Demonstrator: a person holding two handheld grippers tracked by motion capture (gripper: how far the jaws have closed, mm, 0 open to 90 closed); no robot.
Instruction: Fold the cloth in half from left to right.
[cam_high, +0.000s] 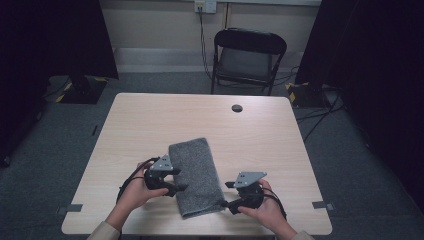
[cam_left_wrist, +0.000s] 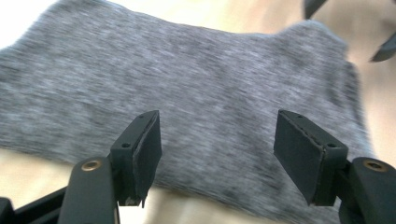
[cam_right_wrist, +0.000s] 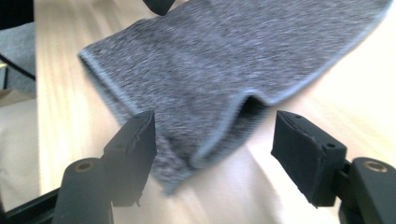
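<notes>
Your right claw (cam_high: 231, 194) stands with jaws apart at the near right corner of the folded grey towel (cam_high: 195, 175); your left claw (cam_high: 176, 180), likewise spread, meets its left edge. The towel lies flat on the surface (cam_high: 150, 120).

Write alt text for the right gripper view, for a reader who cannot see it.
A folded grey towel lies on a light wooden table, its near corner slightly lifted between the open black jaws of the right tongs, which are not gripping it. The tip of the left tongs shows at the top edge, above the towel.
</notes>
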